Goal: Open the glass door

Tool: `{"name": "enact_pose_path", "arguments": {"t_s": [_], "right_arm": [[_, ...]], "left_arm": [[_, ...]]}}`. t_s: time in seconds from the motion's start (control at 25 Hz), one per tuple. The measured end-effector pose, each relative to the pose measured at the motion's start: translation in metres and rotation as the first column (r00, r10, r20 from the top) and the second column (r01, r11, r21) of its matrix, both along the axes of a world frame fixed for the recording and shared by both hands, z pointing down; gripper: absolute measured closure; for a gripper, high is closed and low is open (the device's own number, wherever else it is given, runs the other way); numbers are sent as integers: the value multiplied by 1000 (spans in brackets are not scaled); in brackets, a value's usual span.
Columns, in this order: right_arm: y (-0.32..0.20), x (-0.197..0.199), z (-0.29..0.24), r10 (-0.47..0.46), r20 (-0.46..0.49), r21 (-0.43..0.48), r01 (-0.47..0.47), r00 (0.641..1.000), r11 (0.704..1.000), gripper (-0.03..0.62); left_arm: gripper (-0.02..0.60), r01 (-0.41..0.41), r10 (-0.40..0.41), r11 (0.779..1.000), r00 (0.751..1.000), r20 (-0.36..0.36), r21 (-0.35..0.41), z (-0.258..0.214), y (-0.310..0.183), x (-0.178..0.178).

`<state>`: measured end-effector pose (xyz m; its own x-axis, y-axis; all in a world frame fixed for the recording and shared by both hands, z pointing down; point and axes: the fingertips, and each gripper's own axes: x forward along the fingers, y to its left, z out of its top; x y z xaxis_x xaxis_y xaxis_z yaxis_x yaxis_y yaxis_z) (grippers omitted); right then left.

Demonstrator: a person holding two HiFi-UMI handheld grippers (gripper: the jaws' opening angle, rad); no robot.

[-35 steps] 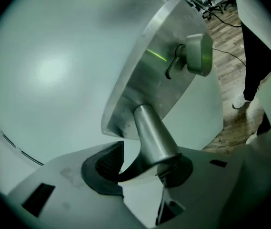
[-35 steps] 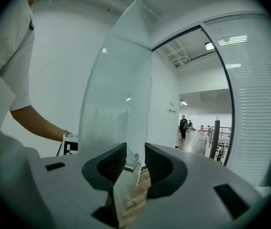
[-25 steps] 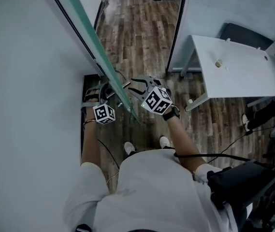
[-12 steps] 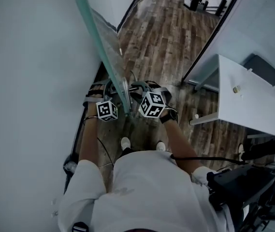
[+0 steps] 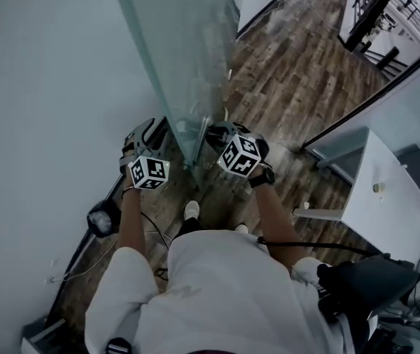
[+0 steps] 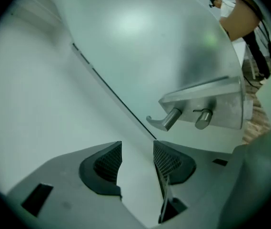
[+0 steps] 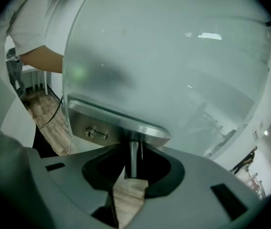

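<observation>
Right gripper (image 5: 214, 133) is clenched on the handle (image 7: 133, 152) of the door (image 5: 184, 65); the stem runs between its jaws just under the lock plate (image 7: 107, 128). Left gripper (image 6: 137, 162) is released, jaws apart with only wall and glass behind the gap. It sits on the door's other face, near that side's lever (image 6: 165, 119) but clear of it. The door's free edge stands between the two grippers, right in front of the person (image 5: 217, 293), over the wood floor (image 5: 298, 87).
</observation>
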<state>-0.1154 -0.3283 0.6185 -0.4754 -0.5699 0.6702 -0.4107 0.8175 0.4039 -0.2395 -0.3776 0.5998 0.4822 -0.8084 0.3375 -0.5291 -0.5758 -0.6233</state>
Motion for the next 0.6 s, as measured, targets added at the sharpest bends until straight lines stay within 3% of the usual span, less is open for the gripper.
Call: {"name": "enact_pose_path", "arguments": {"t_s": [0.12, 0.24, 0.36, 0.48, 0.6], "right_arm": [[-14, -28, 2, 6, 24, 3, -6, 1000, 1000, 485], [-11, -31, 0, 12, 54, 19, -13, 998, 1000, 485], [-18, -55, -1, 12, 81, 33, -15, 997, 999, 485], [-38, -107, -1, 22, 83, 49, -26, 996, 998, 485], [-54, -137, 0, 45, 89, 63, -51, 995, 997, 485]], "left_arm": [[379, 98, -101, 995, 991, -94, -30, -3, 6, -40], [380, 201, -211, 977, 958, -193, -71, -7, 30, -52], [380, 299, -323, 946, 897, -302, -122, -11, 47, -86], [391, 386, -422, 907, 810, -408, -170, -19, 54, -151], [422, 438, -471, 880, 751, -463, -185, -23, 68, -187]]}}
